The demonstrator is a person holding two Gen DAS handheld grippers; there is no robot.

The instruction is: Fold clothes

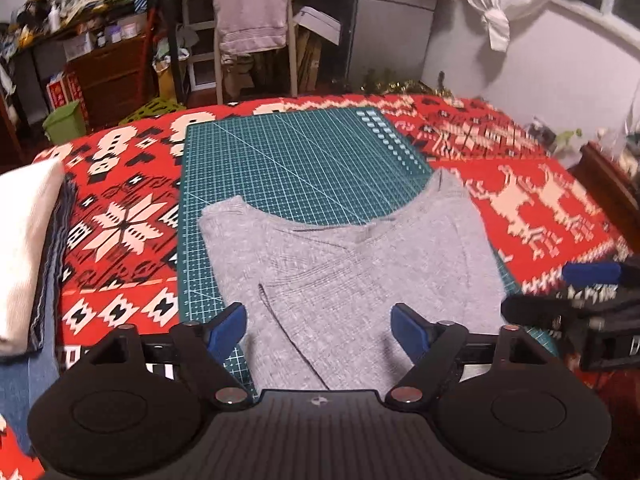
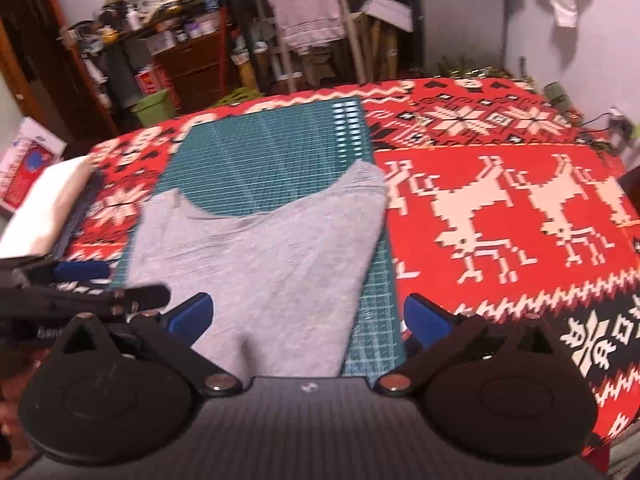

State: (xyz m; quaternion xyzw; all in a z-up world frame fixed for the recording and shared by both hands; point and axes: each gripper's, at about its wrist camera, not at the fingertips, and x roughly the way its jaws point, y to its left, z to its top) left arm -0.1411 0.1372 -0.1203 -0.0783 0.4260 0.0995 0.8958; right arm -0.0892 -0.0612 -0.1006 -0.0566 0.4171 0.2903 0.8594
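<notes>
The grey knitted garment [image 1: 352, 256] lies partly folded on the green gridded cutting mat [image 1: 280, 160]. The left tongs [image 1: 319, 326] and right tongs [image 2: 308, 316] are both spread, holding nothing. A shallow pinch may catch one layer only, and the fold could slip apart.

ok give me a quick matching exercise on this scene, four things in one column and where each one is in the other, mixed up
Things:
1. grey knitted garment
2. green gridded cutting mat
3. white folded cloth stack
4. pale pink towel

Places:
A. draped over a chair back beyond the table
B. at the table's left edge
C. flat on the red patterned tablecloth
D. spread on the mat, ahead of both open grippers (left gripper, right gripper)

Pairs: 1-D, 2-C, 3-B, 4-A
</notes>
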